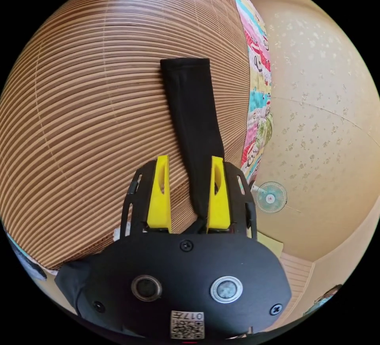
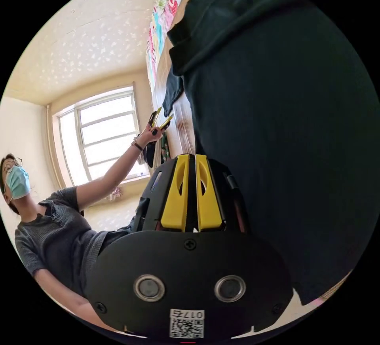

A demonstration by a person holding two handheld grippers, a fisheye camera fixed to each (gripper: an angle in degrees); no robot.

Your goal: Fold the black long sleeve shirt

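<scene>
The black long sleeve shirt (image 2: 277, 123) hangs as a broad dark sheet across the right gripper view. My right gripper (image 2: 192, 156) has its yellow jaws almost together, pinching the shirt's edge at their tips. In the left gripper view one black sleeve (image 1: 190, 115) stretches over a slatted bamboo mat (image 1: 79, 123) and runs down between the jaws of my left gripper (image 1: 189, 158). Those jaws stand wide apart, the sleeve lying against the right one. The left gripper (image 2: 161, 118) also appears in the right gripper view, held up in a hand, jaws apart, just below a hanging black sleeve end (image 2: 172, 90).
A colourful patterned cloth (image 1: 257, 103) borders the mat. A small fan (image 1: 271, 197) sits by a speckled cream surface. In the right gripper view a person (image 2: 51, 218) reaches an arm up, with a bright window (image 2: 103, 139) behind.
</scene>
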